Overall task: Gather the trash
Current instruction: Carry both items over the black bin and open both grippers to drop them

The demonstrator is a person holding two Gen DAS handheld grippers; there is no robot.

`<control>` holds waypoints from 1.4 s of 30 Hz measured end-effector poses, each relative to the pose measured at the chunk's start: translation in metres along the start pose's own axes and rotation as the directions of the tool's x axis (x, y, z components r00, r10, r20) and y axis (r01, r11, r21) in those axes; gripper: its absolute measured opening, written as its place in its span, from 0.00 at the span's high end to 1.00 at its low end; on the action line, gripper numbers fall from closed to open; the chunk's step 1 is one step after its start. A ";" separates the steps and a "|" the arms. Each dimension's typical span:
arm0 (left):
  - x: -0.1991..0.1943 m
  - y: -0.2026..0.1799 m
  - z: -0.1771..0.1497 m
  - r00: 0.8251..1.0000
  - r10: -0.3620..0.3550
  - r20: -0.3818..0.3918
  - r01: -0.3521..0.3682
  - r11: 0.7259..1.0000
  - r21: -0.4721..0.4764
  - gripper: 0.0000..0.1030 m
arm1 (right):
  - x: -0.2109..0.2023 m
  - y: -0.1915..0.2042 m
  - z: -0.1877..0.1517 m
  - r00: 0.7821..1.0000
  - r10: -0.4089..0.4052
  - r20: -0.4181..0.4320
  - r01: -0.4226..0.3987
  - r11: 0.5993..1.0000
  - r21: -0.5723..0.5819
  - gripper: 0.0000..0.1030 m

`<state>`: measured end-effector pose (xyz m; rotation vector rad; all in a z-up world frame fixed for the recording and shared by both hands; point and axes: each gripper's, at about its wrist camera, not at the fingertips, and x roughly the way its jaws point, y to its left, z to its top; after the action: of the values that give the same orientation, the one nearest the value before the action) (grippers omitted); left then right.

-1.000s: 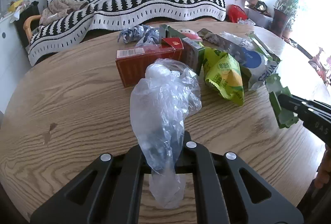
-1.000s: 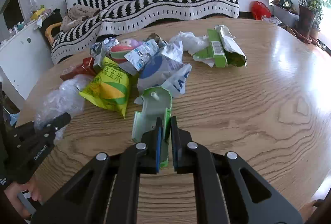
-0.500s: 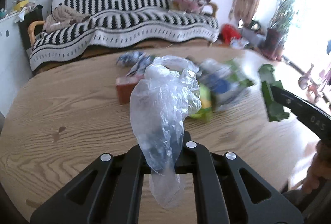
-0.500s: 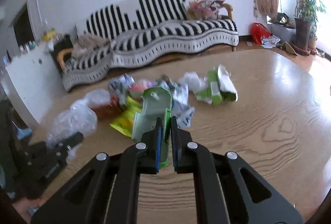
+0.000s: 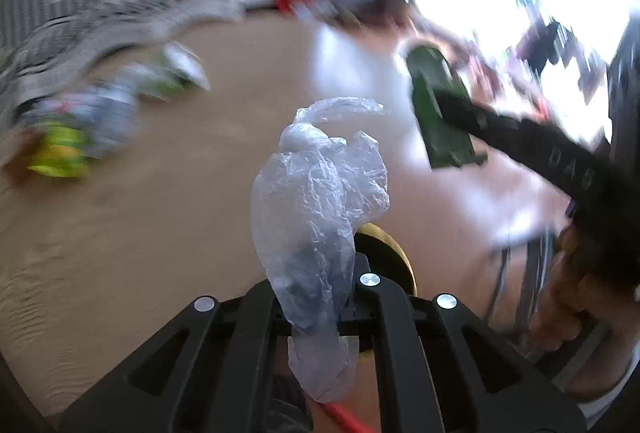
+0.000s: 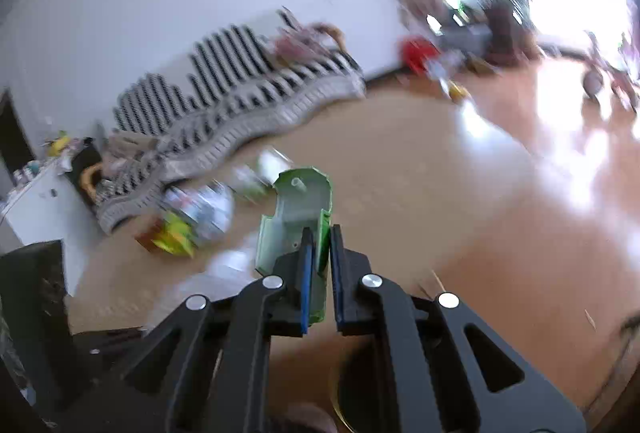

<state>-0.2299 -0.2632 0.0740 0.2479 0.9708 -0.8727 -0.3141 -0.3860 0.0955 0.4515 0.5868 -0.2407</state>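
both hands loaded and mid carry, frames heavily smeared. left gripper (image 5: 348, 317) has its jaws clamped on a crumpled clear plastic bag (image 5: 320, 193), the bag sticks up out of the pinch with a tail hanging below. right gripper (image 6: 319, 273) has jaws clamped on a flattened green carton (image 6: 298, 217), held by its lower edge, standing upright above the pads; the same carton (image 5: 438, 113) shows in the left view on the end of the right tool, off to the right of the bag. rest of the trash pile (image 6: 192, 221) lies on the wooden table (image 6: 400, 173), well apart from both grippers, striped sofa (image 6: 224, 105) behind it. step looks like transport to a bin, bin not clearly in view; a yellowish rim (image 5: 386, 249) below the bag may be it, can't tell. doing it well: keep both pinches tight until right over the opening, bag is light and floppy so don't swing, carton held by one edge could pivot, keep the two loads from bumping, release low so nothing drifts out
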 end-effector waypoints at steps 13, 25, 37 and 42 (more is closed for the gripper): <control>0.118 -0.046 -0.036 0.943 0.012 -0.333 0.034 0.991 0.133 0.96 | 0.060 -0.115 -0.098 0.950 -0.037 -0.310 0.115 0.965 0.237 0.91; 0.118 -0.039 -0.037 0.969 0.020 -0.248 0.011 0.992 0.123 0.06 | 0.050 -0.134 -0.073 0.967 -0.061 -0.249 0.135 0.947 0.293 0.06; -0.008 0.092 -0.004 0.962 0.270 0.053 -0.256 0.949 -0.185 0.06 | 0.060 -0.097 -0.047 0.959 -0.229 -0.168 0.228 0.973 -0.024 0.06; -0.064 0.202 -0.014 0.879 0.474 0.059 -0.427 0.835 -0.348 0.06 | 0.082 -0.030 -0.015 0.989 -0.096 -0.112 0.089 0.994 -0.063 0.06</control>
<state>-0.1056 -0.0912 0.0800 0.1193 0.8564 -0.2803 -0.2649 -0.4126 0.0269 0.3846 0.7268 -0.2869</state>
